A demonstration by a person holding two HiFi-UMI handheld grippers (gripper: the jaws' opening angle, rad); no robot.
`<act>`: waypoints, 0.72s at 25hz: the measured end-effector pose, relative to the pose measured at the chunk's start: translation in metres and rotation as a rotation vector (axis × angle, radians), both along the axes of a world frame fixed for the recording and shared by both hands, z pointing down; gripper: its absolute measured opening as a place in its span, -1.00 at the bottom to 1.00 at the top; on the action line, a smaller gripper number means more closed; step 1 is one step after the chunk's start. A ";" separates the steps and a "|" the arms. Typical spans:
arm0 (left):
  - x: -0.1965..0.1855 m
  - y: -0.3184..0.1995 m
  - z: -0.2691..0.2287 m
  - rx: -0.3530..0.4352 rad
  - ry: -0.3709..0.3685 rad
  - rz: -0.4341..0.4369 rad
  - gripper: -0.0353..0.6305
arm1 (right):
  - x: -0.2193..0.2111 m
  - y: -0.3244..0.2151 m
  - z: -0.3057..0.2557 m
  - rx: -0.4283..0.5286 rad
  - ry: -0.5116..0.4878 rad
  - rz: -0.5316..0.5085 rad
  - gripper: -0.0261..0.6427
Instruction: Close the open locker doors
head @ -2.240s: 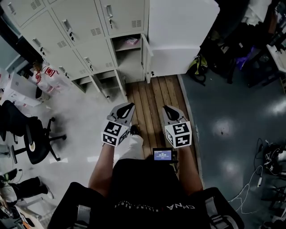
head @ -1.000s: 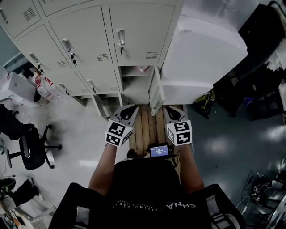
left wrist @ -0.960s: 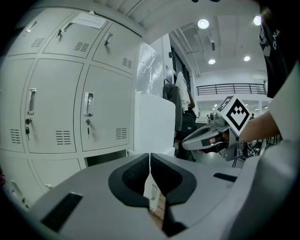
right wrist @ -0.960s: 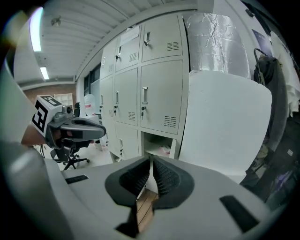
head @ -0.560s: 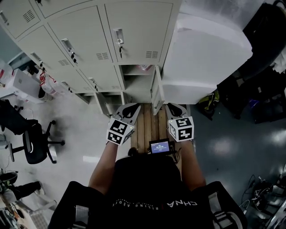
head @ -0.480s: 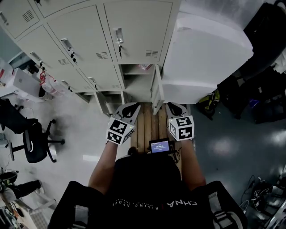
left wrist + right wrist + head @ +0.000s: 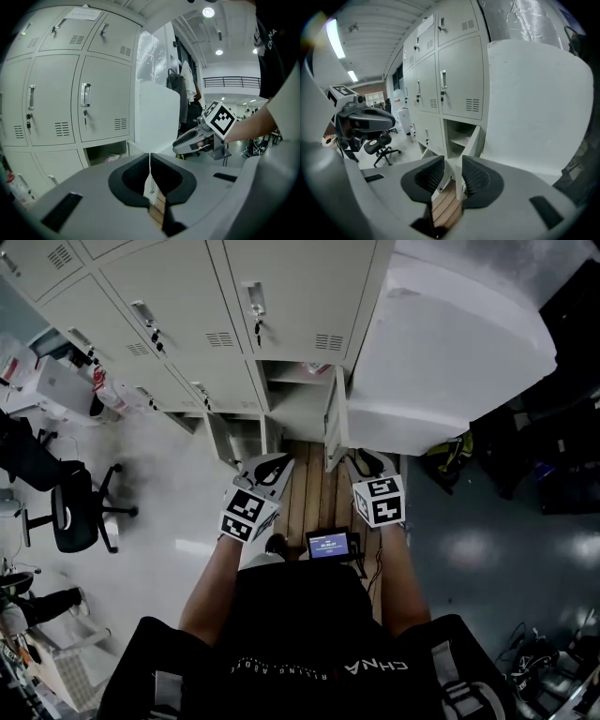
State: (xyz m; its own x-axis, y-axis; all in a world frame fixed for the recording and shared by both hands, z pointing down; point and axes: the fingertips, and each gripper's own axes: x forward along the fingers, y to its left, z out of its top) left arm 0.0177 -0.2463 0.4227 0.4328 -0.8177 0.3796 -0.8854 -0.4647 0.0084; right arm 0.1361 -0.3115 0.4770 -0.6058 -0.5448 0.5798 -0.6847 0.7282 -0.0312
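- Just ahead of the right gripper (image 7: pixel 369 463), a little to its left, the open locker door (image 7: pixel 332 430) stands swung out from its compartment (image 7: pixel 302 401); it is edge-on to the person, with its lower corner over the wooden planks (image 7: pixel 309 491).
- A couple of seconds ago this door was well ahead of both grippers; the person has since walked in, and the door now lies between them, nearer the right one; the approach looks finished and the push is what remains.
- In the right gripper view the right gripper (image 7: pixel 453 171) has its jaws parted by a narrow gap; the door (image 7: pixel 472 140) lines up with that gap but lies beyond the tips, so nothing is grasped.
- The left gripper (image 7: pixel 266 465) is clenched on nothing; in its own view the left gripper (image 7: pixel 150 163) shows pads pressed together.
- Ahead and left of the left gripper a second, lower door (image 7: pixel 217 440) also seems to hang open; it would be the next one to shut.
- Right of the right gripper a large white block (image 7: pixel 450 343) crowds the door's hinge side; far to the left gripper's left stands an office chair (image 7: pixel 75 514).
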 end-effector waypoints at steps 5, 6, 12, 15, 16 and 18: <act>0.003 0.002 0.015 -0.030 -0.007 -0.033 -0.83 | -0.006 -0.016 0.028 -0.047 0.011 -0.045 -0.58; 0.004 0.003 0.017 -0.034 -0.008 -0.038 -0.83 | -0.007 -0.019 0.035 -0.058 0.015 -0.054 -0.58; 0.002 0.003 0.032 -0.059 -0.020 -0.077 -0.83 | -0.011 -0.039 0.060 -0.099 0.033 -0.073 -0.58; 0.000 0.004 0.038 -0.074 -0.020 -0.098 -0.83 | -0.012 -0.043 0.063 -0.120 0.010 -0.062 -0.58; 0.000 0.003 0.039 -0.076 -0.020 -0.101 -0.83 | -0.013 -0.045 0.063 -0.127 0.003 -0.061 -0.58; 0.002 0.002 0.041 -0.078 -0.022 -0.106 -0.83 | -0.014 -0.046 0.064 -0.138 0.001 -0.070 -0.58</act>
State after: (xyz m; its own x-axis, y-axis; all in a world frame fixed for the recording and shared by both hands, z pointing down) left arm 0.0193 -0.2444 0.4634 0.3364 -0.8261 0.4520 -0.9299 -0.3672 0.0210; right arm 0.1220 -0.3572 0.5414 -0.6389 -0.4161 0.6471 -0.6326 0.7628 -0.1340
